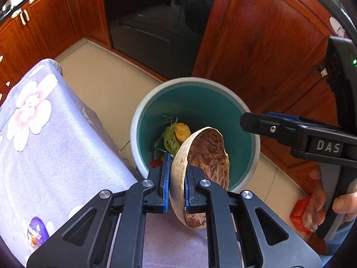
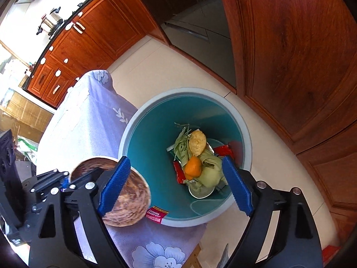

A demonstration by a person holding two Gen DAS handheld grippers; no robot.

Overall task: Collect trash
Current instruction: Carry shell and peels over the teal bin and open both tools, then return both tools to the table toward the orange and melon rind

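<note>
Below our hands stands the round grey bin with a teal inside [image 1: 250, 120], beside the flower-print tabletop [image 1: 44, 134]. Our left gripper [image 1: 176, 192] pinches the brown woven bowl [image 1: 207, 156] on edge, tilted over the near rim (bin just ahead); right gripper [image 2: 176, 185] fingers spread, empty.

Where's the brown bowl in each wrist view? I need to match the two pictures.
Left wrist: the bowl is at lower centre, on edge, clamped in the left gripper, overlapping the bin's near rim.
Right wrist: bowl at lower left, partly behind the right gripper's left finger, over the tablecloth.
Shared landmark: the grey bin with the teal inside.
</note>
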